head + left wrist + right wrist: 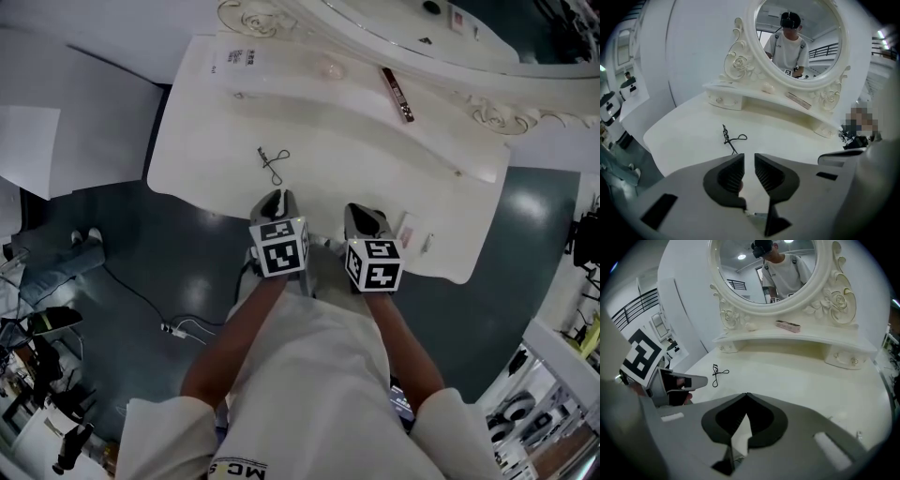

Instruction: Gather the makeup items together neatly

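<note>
A black eyelash curler [273, 165] lies alone on the white vanity top [216, 141]; it also shows in the left gripper view [731, 138] and the right gripper view [717, 372]. A pink and dark tube [397, 94] rests on the raised shelf under the mirror, beside a pale round puff [333, 68]. My left gripper [275, 202] hovers over the front edge, short of the curler, jaws a narrow gap apart with nothing between them [749, 157]. My right gripper [367, 217] is beside it, shut and empty [746, 394].
Two small pale items [407, 227] [427, 243] lie at the table's front right, close to the right gripper. The ornate mirror [441, 37] backs the shelf. Below the table's front edge is dark floor with a cable [178, 328] and clutter at the left.
</note>
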A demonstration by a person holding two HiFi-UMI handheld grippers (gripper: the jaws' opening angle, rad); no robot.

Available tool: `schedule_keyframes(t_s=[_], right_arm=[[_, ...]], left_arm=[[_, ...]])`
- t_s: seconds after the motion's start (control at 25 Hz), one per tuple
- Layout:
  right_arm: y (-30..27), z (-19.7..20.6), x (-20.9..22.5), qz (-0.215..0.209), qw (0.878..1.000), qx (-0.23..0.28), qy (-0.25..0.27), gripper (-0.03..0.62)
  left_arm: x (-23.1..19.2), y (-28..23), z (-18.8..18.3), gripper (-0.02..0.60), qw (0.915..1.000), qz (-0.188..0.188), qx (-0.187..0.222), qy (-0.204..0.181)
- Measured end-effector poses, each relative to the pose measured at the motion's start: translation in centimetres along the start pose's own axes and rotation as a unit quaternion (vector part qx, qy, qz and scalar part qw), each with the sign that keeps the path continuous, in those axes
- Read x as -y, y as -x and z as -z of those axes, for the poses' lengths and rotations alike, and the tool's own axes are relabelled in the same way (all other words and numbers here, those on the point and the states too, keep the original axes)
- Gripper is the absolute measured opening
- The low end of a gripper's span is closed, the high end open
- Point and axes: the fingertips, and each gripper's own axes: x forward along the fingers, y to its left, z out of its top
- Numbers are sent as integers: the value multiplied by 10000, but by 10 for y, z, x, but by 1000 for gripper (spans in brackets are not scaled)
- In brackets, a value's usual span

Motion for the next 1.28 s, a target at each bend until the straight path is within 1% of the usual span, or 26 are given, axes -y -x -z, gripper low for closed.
schedule_keyframes(t_s=[0.04,0.08,0.12,0.28,0.8,0.96,1.12,1.28], right_arm=[[0,1,-1,-7,10000,-20,18,2],[0,2,-2,-16,10000,-42,39,2],[0,2,-2,-23,10000,-64,59,2],[0,2,0,-42,9998,-134,106,2],[-5,-8,-6,-234,9986,-236,407,2],[-7,-6,-8,-267,9982,-302,452,2],[-8,-5,-8,-301,9974,-386,535,2],[-11,-5,-7,-315,9970,-440,554,2]], left_arm=[[-3,-2,-1,77,10000,-77,3,35],[-7,-4,-2,95,9998,-157,12,73],[-11,-6,-4,98,9996,-239,26,118],[-21,-11,-11,98,9984,-447,52,328],[-44,-32,-17,98,9936,-733,35,862],[-46,-37,-22,98,9920,-863,14,921],[-47,-44,-22,98,9910,-912,-82,977],[-50,-50,-23,98,9911,-940,-147,933]])
